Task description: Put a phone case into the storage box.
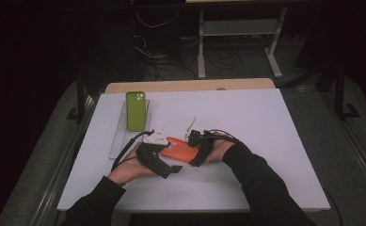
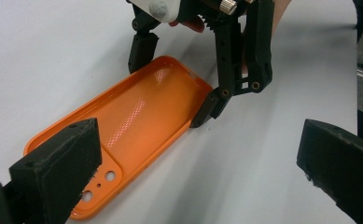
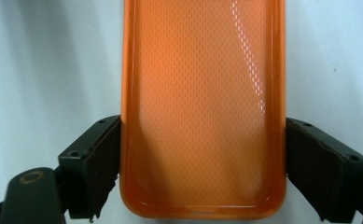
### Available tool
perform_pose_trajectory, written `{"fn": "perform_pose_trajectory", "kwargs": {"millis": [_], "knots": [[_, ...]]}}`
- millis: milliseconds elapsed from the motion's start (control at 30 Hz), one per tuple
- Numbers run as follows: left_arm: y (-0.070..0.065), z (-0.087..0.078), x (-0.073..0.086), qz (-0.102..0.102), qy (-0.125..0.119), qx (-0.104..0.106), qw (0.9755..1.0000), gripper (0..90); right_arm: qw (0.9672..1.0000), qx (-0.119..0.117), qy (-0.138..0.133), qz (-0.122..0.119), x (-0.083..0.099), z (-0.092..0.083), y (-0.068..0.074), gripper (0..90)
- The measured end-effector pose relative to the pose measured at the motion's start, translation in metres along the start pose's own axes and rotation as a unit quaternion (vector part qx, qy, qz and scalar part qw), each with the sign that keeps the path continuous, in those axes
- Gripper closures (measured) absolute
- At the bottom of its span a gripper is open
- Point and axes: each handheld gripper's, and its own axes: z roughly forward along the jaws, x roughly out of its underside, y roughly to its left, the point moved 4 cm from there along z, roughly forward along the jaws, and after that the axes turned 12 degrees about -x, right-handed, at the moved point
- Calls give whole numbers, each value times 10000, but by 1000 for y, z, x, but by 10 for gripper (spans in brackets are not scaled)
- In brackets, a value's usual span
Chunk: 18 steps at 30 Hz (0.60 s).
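Note:
An orange phone case (image 1: 179,149) lies flat on the white table (image 1: 246,117), hollow side up. My right gripper (image 3: 202,168) is shut on its plain end, one jaw pressed against each long side; the left gripper view shows that gripper (image 2: 177,81) from the front, straddling the case (image 2: 137,116). My left gripper (image 2: 198,144) stands wide open at the camera-hole end. Its left jaw hangs over that corner of the case and its right jaw is over bare table. From above, the left gripper (image 1: 170,159) and the right gripper (image 1: 193,149) face each other across the case.
A green phone case (image 1: 136,110) rests on a clear flat tray (image 1: 117,141) at the left rear. A thin white stick (image 1: 190,126) lies just behind the grippers. A wooden board (image 1: 190,85) borders the far edge; cables and a desk frame lie beyond.

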Motion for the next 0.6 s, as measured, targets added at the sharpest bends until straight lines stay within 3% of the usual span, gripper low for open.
{"fn": "perform_pose_trajectory", "kwargs": {"millis": [267, 600], "knots": [[-1, 1, 1, 34, 25, -5, 10000, 0, 10000, -24, -21, 12, 1, -1, 0, 153], [-3, 2, -1, -62, -76, 19, 10000, 0, 9997, -58, -212, 67, 8, -11, -5, 154]]}}
